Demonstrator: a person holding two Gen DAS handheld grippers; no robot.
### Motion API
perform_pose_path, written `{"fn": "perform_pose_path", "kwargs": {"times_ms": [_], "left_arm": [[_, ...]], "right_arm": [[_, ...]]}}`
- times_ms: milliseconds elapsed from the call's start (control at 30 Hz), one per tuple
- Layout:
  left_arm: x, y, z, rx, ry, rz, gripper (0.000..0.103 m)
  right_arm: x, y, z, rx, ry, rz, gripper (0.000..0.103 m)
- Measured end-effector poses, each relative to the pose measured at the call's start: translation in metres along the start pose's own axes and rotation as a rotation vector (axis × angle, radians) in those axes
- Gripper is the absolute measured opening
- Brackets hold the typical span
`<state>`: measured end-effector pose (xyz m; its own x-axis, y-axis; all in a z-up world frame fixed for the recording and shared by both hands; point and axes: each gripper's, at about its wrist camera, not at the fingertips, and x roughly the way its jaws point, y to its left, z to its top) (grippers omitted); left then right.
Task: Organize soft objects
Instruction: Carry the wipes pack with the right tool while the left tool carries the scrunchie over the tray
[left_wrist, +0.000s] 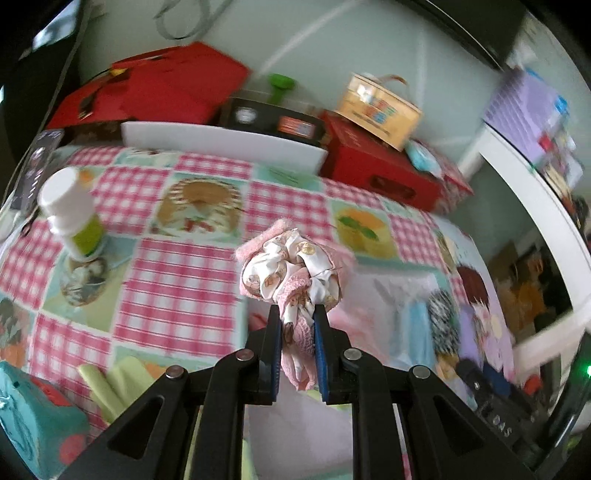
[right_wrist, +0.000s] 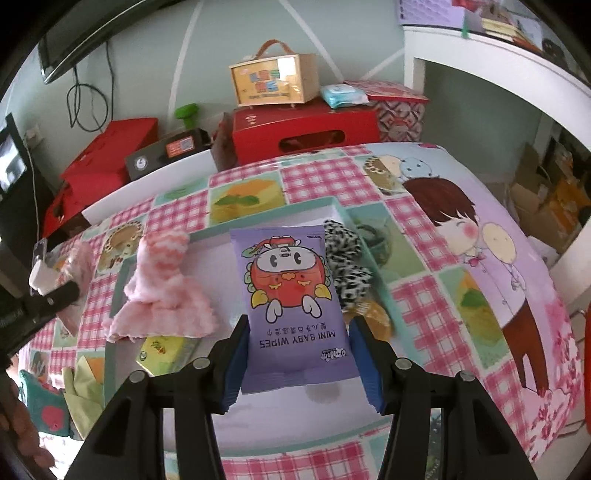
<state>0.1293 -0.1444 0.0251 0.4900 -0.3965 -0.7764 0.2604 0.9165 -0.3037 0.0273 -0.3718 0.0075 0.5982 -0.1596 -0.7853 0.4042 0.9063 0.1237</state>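
Table was covered with a pink-gingham patchwork cloth (left_wrist: 173, 295) with cartoon panels, a big cartoon child (right_wrist: 476, 258) printed at its right end. Left gripper (left_wrist: 298, 314) was nearly closed, pinching a pink-and-white scrunched cloth bundle (left_wrist: 291, 266) held up off the table. Right gripper (right_wrist: 297, 325) stood about half open but clamped on a purple baby-wipes pack (right_wrist: 291, 291), both pads against its edges, pack held above a shallow white tray (right_wrist: 218, 254) with a teal rim. In the tray lay a pink striped fluffy cloth (right_wrist: 162, 288) at left and a black-and-white patterned scrunchie (right_wrist: 345, 266) at right, just beside the pack. A white-capped bottle (left_wrist: 72, 210) stood tilted on the cloth at far left. Along the back, against a pale green wall (right_wrist: 147, 55), sat red boxes (right_wrist: 306, 133), a small wooden carry-box (right_wrist: 273, 79) on top of one, a blue wipes packet (right_wrist: 343, 94) beside it. White shelving (right_wrist: 498, 74) stood at right; cardboard boxes (right_wrist: 546, 206) on the floor beyond.
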Motion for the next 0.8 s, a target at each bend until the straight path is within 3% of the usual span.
{"fn": "perform_pose_path", "kwargs": {"times_ms": [267,500,667,733,800], "left_arm": [[0.019,-0.048,-0.027,0.130,0.110,-0.019,0.016],[0.041,-0.056,-0.054,0.186,0.220,0.054,0.016],[0.040,-0.058,-0.062,0.201,0.249,0.066,0.017],[0.036,-0.059,-0.064,0.205,0.258,0.069,0.020],[0.033,-0.058,-0.066,0.199,0.265,0.068,0.034]], "right_arm": [[-0.002,-0.009,-0.003,-0.020,0.037,0.018,0.056],[0.026,-0.008,-0.018,-0.035,0.159,0.041,0.057],[0.028,-0.008,-0.020,-0.036,0.182,0.044,0.057],[0.027,-0.007,-0.020,-0.038,0.185,0.044,0.057],[0.025,-0.007,-0.020,-0.041,0.187,0.047,0.058]]}}
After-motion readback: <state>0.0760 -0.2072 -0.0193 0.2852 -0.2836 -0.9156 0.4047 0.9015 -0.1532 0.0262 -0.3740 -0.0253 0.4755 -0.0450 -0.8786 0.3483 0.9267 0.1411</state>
